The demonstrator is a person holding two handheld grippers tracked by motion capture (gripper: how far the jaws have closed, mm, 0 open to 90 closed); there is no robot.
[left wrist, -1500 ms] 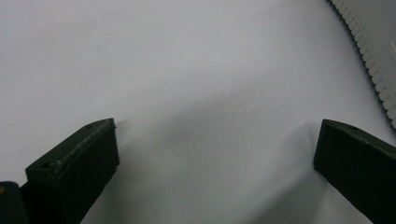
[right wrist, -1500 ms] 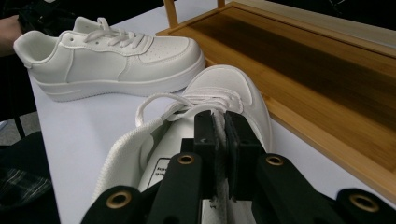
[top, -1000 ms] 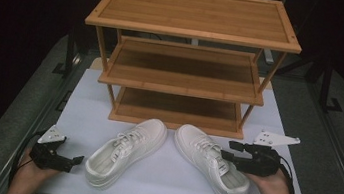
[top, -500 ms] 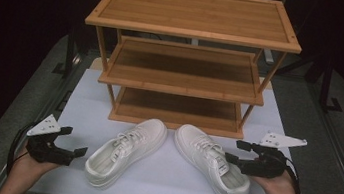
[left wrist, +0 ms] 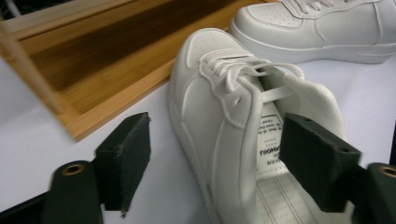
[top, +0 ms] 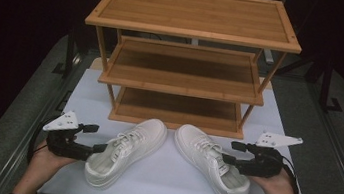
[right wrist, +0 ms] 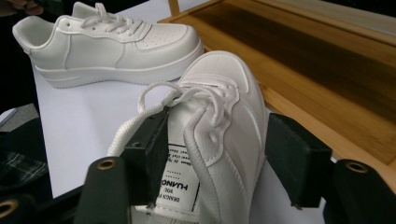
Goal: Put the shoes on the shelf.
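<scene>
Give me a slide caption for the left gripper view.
Open black jaws straddle the side wall of a white lace-up sneaker beside a wooden shoe rack.

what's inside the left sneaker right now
One pad of the left gripper sits inside the left sneaker, over its insole and printed tongue label. The toe interior is hidden.

A wooden rack (top: 190, 54) of three shelves stood at 12 o'clock on the white mat (top: 169, 182). Just before its bottom shelf lay two white shoes, the left shoe (top: 125, 151) at 7 o'clock and the right shoe (top: 211, 163) at 5 o'clock, toes toward the rack, heels spread apart. The table (top: 337, 164) around the mat was grey.
</scene>
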